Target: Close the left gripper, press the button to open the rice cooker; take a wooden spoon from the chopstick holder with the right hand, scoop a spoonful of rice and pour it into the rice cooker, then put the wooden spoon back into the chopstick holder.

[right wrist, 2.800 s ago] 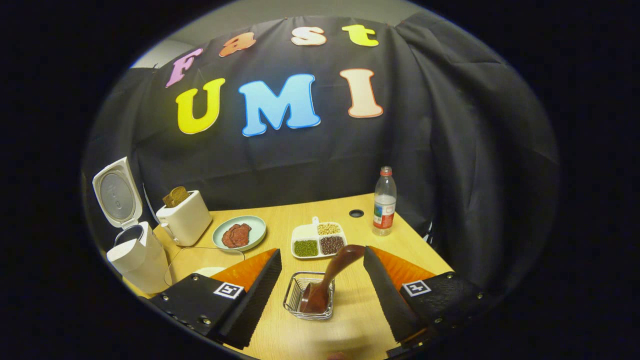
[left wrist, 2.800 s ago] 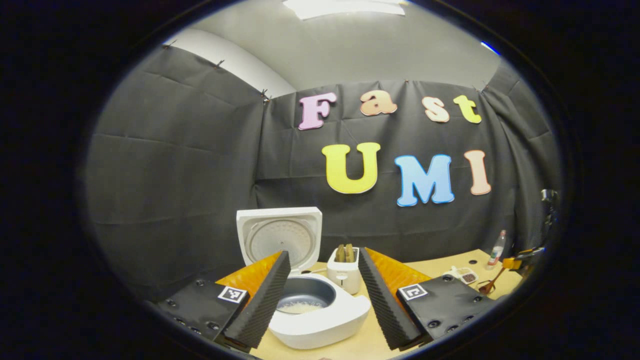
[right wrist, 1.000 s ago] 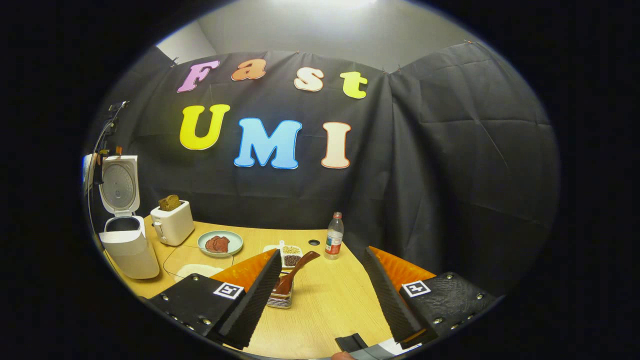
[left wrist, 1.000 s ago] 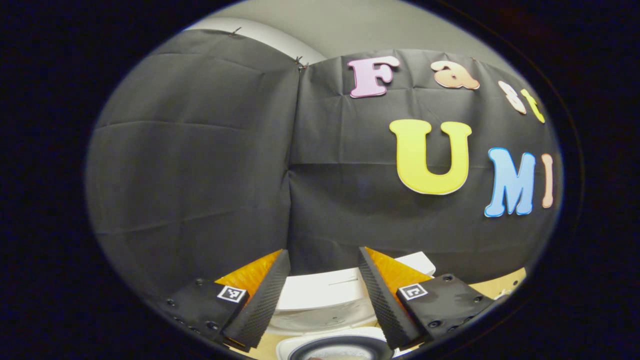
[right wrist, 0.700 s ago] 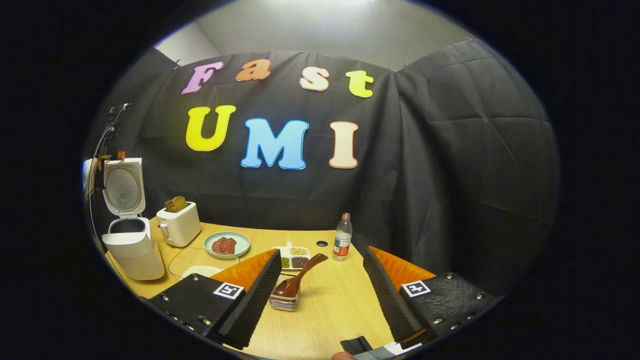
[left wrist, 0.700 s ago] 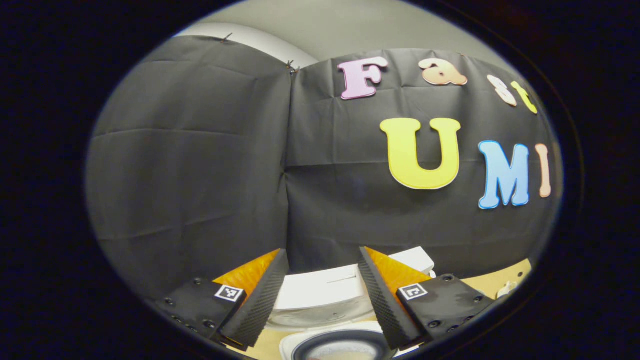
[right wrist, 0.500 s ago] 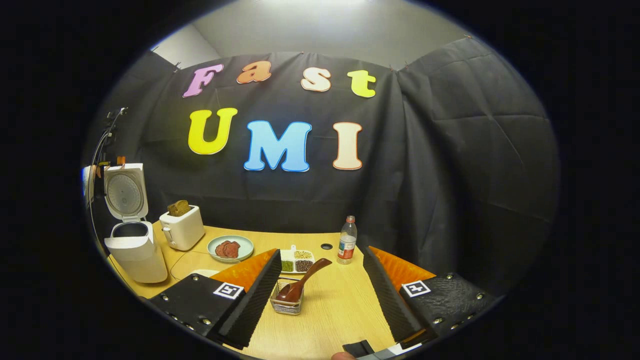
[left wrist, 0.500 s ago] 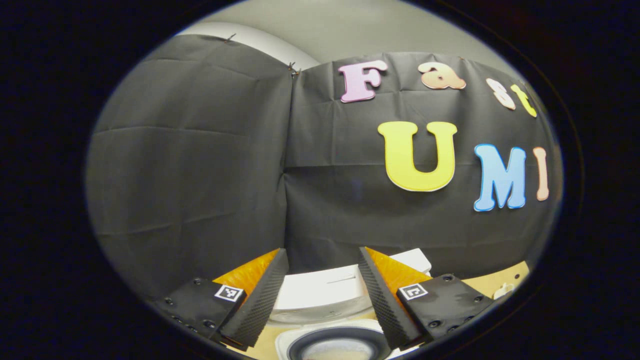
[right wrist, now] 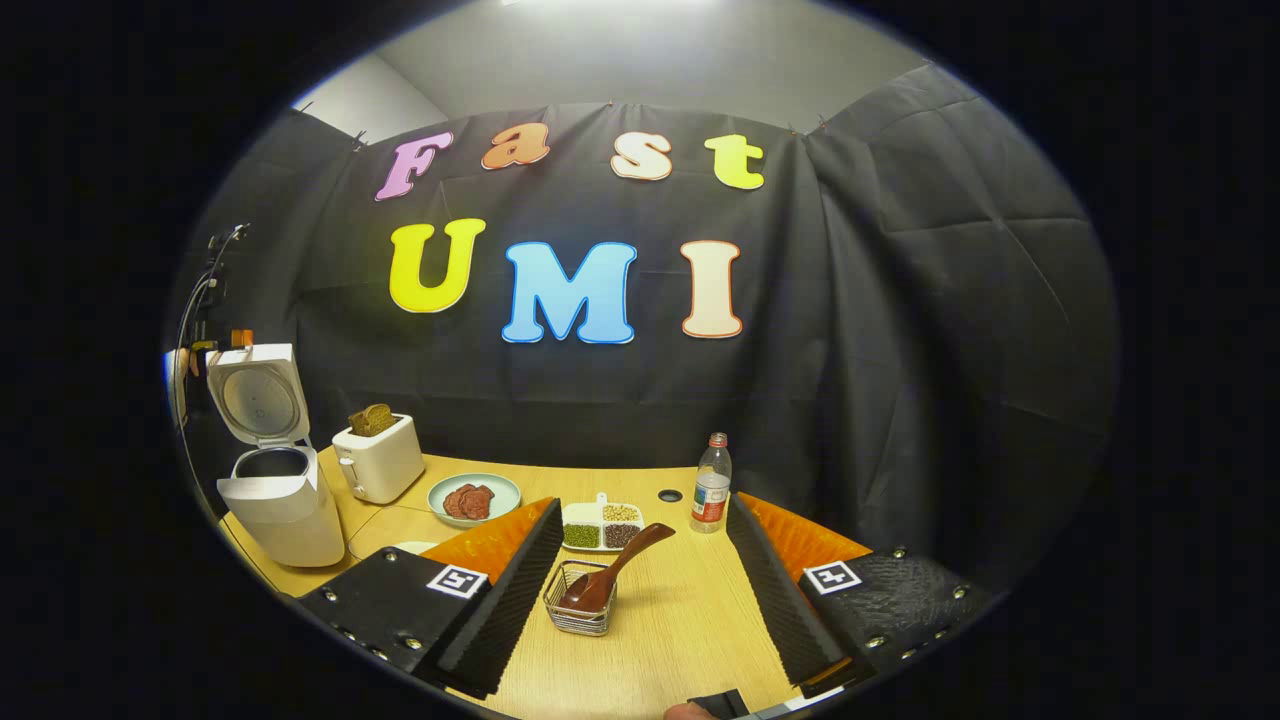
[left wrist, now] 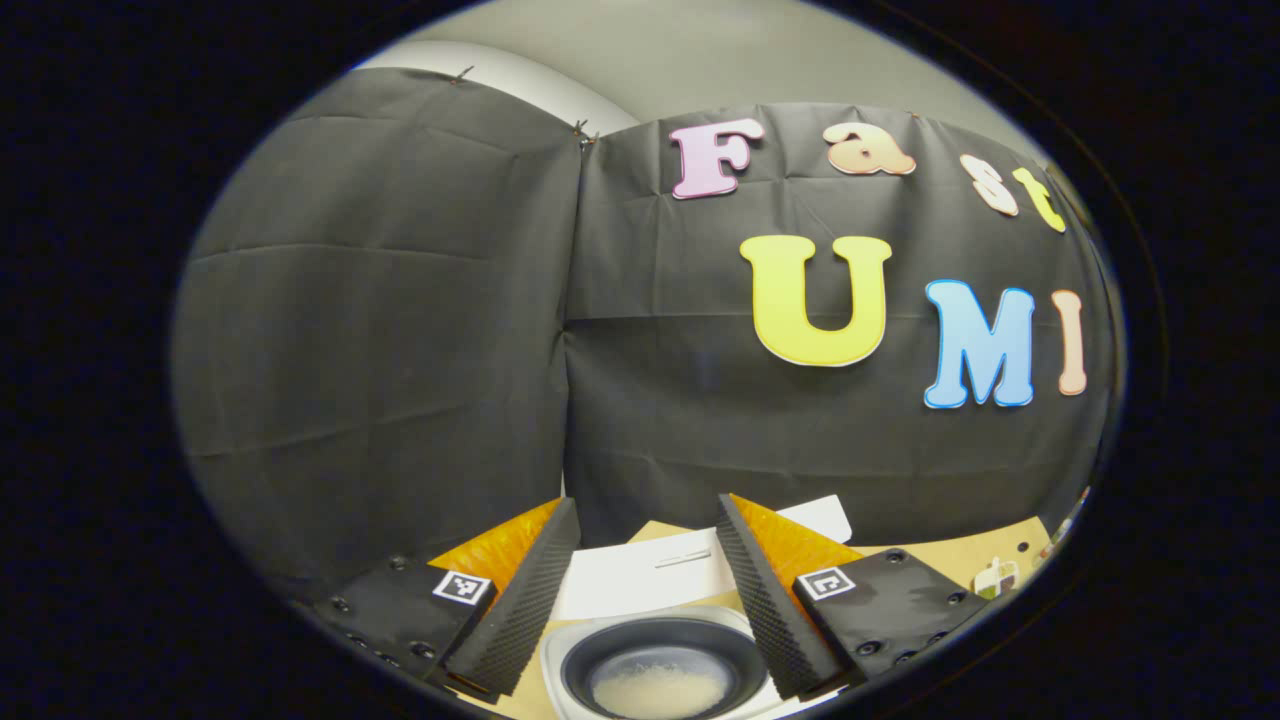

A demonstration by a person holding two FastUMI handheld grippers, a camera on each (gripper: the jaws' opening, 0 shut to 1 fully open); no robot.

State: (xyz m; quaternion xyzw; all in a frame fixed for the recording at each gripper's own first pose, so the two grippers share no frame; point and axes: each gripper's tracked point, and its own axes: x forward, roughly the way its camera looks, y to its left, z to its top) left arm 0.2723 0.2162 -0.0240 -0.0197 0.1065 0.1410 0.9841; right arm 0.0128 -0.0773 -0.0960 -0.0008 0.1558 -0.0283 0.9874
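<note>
— Wooden tabletop (right wrist: 690, 620) against the black cloth; where does the task's thing sit?

— One wooden spoon (right wrist: 612, 572) stands bowl-down in the wire chopstick holder (right wrist: 580, 613), handle leaning up to the right, between the right gripper (right wrist: 645, 585)'s spread fingers but clear of both.

— And the rice cooker?

— One rice cooker (right wrist: 282, 505) at the table's left end, lid (right wrist: 259, 397) raised. In the left gripper view its dark inner pot (left wrist: 662, 668) holds a shallow patch of white rice (left wrist: 660, 690).

— Other containers?

— One toaster (right wrist: 379, 465) with bread (right wrist: 371, 419) in its slot, just right of the cooker. One plate (right wrist: 474, 497) carrying reddish slices. One divided dish (right wrist: 601, 525) with green, pale and dark grains in separate compartments. One bottle (right wrist: 711, 484), upright, near the back wall.

— Grippers?

— Two. The right one is wide apart, holding nothing, above the table. The left gripper (left wrist: 645, 575) is likewise wide apart and empty, over the cooker's pot, fingers touching nothing.
</note>
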